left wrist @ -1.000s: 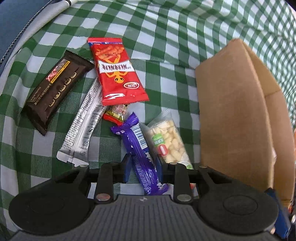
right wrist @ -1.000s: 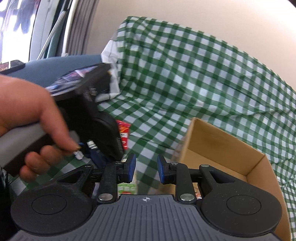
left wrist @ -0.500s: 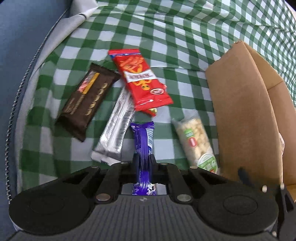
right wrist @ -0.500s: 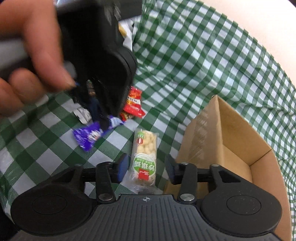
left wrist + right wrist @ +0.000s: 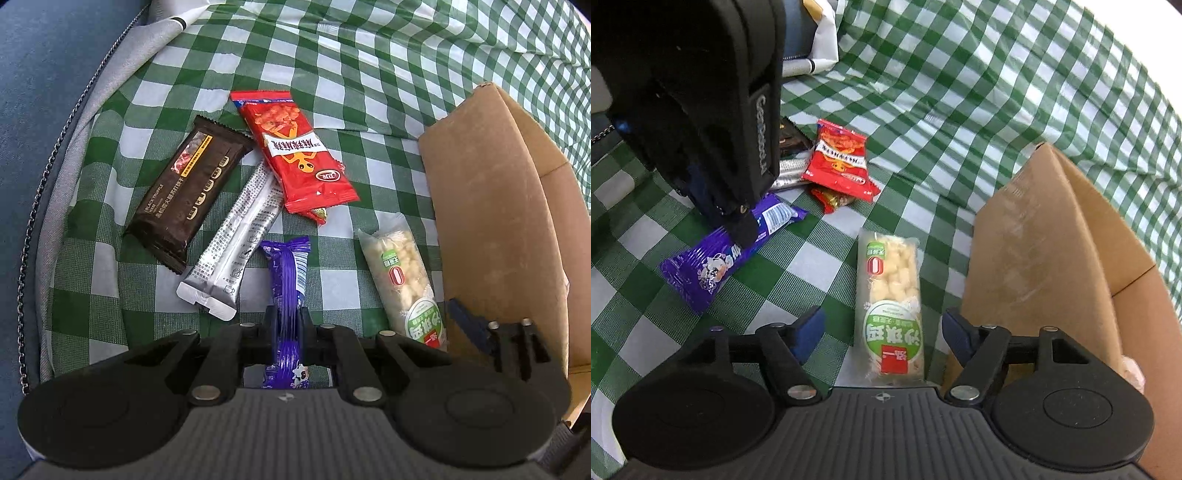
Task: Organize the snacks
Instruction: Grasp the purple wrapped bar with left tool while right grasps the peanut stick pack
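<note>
My left gripper point(image 5: 287, 320) is shut on the purple snack bar point(image 5: 288, 280), pinching it across its middle; in the right wrist view the same gripper point(image 5: 740, 230) presses the purple bar point(image 5: 701, 271) against the checked cloth. My right gripper point(image 5: 881, 330) has its jaws opening, and the clear rice-puff bar with a green label point(image 5: 892, 295) lies between them untouched. That rice-puff bar point(image 5: 400, 280) rests beside the cardboard box point(image 5: 495, 206). A red snack pack point(image 5: 295, 151), a dark brown chocolate bar point(image 5: 188, 188) and a silver sachet point(image 5: 236, 243) lie farther off.
The open cardboard box point(image 5: 1052, 251) stands at the right, close to my right gripper's right finger. A small red-gold candy point(image 5: 833, 199) peeks from under the red pack point(image 5: 840, 162). A green-and-white checked cloth point(image 5: 960, 92) covers the surface; a blue cushion edge point(image 5: 44, 92) lies at the left.
My left gripper closed on the purple bar. My right gripper dropped toward the cloth, tilted down and opened its jaws around the rice-puff bar.
</note>
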